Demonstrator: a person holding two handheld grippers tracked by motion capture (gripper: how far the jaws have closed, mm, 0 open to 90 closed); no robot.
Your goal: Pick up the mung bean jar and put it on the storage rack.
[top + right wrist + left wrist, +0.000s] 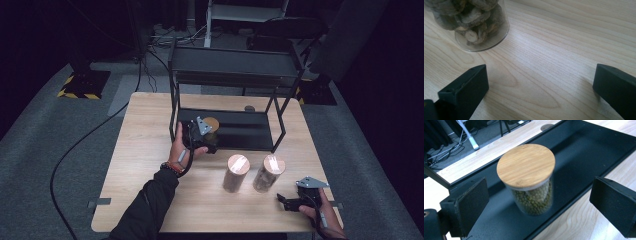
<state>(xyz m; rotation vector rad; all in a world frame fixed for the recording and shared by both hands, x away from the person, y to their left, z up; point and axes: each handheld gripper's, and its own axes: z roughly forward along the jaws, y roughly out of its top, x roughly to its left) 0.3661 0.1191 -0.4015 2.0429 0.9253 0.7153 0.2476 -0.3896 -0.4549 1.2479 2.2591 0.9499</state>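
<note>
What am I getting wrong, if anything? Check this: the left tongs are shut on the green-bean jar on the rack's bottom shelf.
One thing is wrong: the left tongs are open, not shut. The left gripper view shows both jaws apart from the green-bean jar, which stands on the rack's bottom shelf.

A: We see two wood-lidded jars on the table (150,150), left jar (236,173) and right jar (268,172), just beside each other.

B: We also see yellow-black striped bases (82,82) on grey carpet, and cables (170,37) behind.
</note>
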